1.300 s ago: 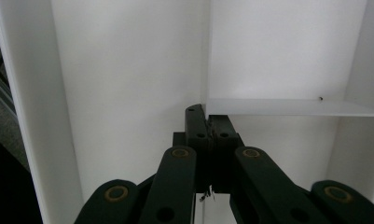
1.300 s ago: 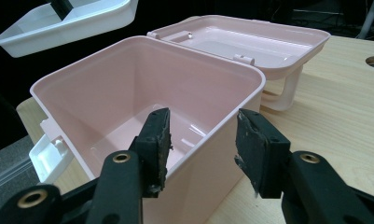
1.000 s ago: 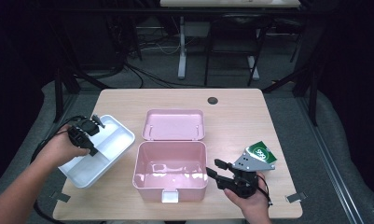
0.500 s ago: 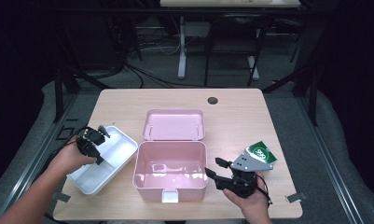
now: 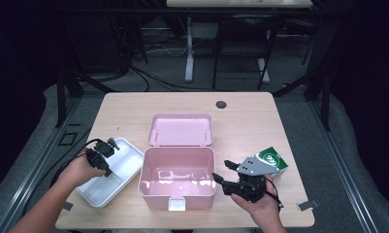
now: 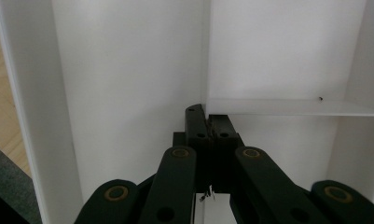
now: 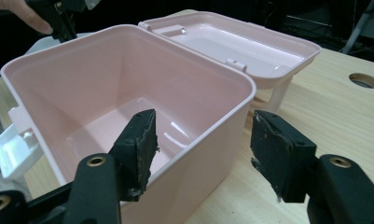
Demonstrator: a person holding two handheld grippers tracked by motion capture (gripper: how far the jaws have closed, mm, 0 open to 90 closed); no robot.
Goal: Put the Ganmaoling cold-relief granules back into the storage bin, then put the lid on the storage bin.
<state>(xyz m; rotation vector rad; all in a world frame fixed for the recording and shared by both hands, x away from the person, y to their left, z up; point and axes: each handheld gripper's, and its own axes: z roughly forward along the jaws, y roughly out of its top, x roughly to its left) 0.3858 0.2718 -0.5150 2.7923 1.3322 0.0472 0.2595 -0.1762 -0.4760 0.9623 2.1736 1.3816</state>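
Desk [image 5: 134, 109], high view: pink box [image 5: 176, 177] sits near the front edge, lid [image 5: 181, 129] thrown back flat behind it. White tray [image 5: 115, 175] lies just left of the box, long axis running diagonally, far end angled toward the box's back corner. Green carton [image 5: 272, 159] at the right, behind the right hand.

Left claw [image 5: 110, 145] is down in the tray's far end. Left gripper view gives what the high view cannot: the jaws are clenched on the thin white divider [image 6: 287, 107] inside the tray, pads pinched together on its edge, with tray walls on both sides.

Right claw [image 5: 220, 174] sits at the box's right front corner. Right gripper view settles the relation: the jaws straddle the box wall [image 7: 208, 140], one pad inside the box, the other outside over the desk, neither pressing on it. Grip released; the jaws have just been opening, with the wall between them. The same view shows the box empty and the latch tab [image 7: 10, 149] on its front.
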